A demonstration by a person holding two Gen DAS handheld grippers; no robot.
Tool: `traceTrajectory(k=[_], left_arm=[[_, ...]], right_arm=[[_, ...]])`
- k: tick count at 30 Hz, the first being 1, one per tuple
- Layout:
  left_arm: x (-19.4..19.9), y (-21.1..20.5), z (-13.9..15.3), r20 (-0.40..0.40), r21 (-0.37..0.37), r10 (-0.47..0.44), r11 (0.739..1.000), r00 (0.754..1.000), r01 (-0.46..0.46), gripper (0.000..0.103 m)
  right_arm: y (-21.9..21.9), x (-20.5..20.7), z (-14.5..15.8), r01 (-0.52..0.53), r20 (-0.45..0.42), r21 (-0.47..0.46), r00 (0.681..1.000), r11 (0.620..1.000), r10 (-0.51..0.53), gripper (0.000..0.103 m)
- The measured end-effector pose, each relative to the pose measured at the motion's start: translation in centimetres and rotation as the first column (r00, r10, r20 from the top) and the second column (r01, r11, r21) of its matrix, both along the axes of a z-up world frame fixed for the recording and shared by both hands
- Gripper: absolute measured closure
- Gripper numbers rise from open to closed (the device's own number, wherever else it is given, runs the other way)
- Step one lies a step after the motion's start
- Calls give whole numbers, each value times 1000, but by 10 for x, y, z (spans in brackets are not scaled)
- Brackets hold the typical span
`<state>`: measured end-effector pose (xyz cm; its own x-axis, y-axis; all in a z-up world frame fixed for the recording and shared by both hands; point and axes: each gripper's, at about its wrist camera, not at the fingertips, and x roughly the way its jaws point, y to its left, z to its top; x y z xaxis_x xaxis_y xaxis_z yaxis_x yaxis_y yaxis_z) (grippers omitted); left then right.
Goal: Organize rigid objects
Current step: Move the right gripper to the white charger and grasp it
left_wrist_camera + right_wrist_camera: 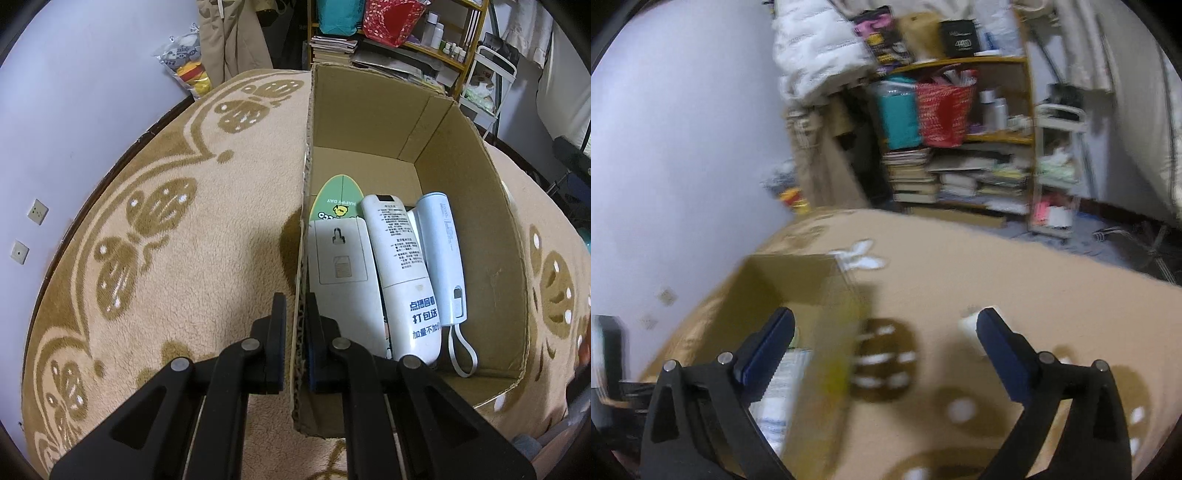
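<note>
in the left wrist view, the left gripper (pixel 295 317) is seen pinched on the near left wall of the box (pixel 461 177), one pad outside and one inside; that clamp is best kept steady so the box is not dragged across the rug (pixel 166 240). inside, three long items lie side by side along the box's length, their far ends aimed at the far wall: a holder (pixel 338 266) by the clamped wall, a remote (pixel 400 266) in the middle, a power bank (pixel 445 258) beside it with its strap at the near end. in the blurred right wrist view, the right gripper (pixel 886 339) is seen spread wide and empty over the box's right wall (pixel 834 350); a small white item (pixel 969 326) on the rug near its right finger is judged a likely next pick, to be laid parallel to the rest
</note>
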<state>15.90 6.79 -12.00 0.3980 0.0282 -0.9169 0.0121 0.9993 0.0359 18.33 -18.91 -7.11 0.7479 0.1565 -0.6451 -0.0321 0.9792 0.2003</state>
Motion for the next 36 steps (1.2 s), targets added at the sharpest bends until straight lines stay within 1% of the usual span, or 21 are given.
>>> traceTrajectory(k=[2,5,10,15,18,23,25,28,29,30,31,36], left_arm=[[0,0,0,0,-3,0,1000,1000,0,94],[1,0,0,-1,-7,1,1000,1000,-1,94],[1,-3,-1,4,22,-10,1000,1000,10,94],[2,-5,-1,4,37,-11,999,1000,11,93],[2,-5,-1,2,32,-7,999,1000,7,93],[2,-4,-1,2,28,-7,1000,1000,7,93],[2,-3,-1,2,29,-7,1000,1000,7,93],[2,-4,-1,2,26,-6,1000,1000,6,93],[2,-4,-1,2,27,-6,1000,1000,6,93],[2,-4,-1,2,27,-6,1000,1000,6,93],[2,-4,-1,2,27,-7,1000,1000,7,93],[2,-3,-1,0,21,-4,1000,1000,4,93]], right_arm=[[-10,8,-8,24,-9,-23,1000,999,-24,0],[-26,24,-24,54,-35,-30,998,998,-55,0],[-42,45,-45,80,-71,-40,994,996,-82,0],[-52,61,-71,89,-128,-23,988,996,-91,0],[-58,66,-85,88,-159,0,983,996,-87,0],[-61,73,-100,76,-192,-48,978,996,-84,0],[-62,74,-105,71,-207,-55,975,996,-81,3],[-61,77,-112,57,-233,-64,970,996,-70,15],[-61,78,-113,54,-242,-73,968,996,-70,24],[-61,78,-116,50,-252,-83,965,995,-69,36],[-60,78,-119,43,-267,-93,961,995,-67,40],[-57,73,-120,29,-261,-120,963,992,-60,40]])
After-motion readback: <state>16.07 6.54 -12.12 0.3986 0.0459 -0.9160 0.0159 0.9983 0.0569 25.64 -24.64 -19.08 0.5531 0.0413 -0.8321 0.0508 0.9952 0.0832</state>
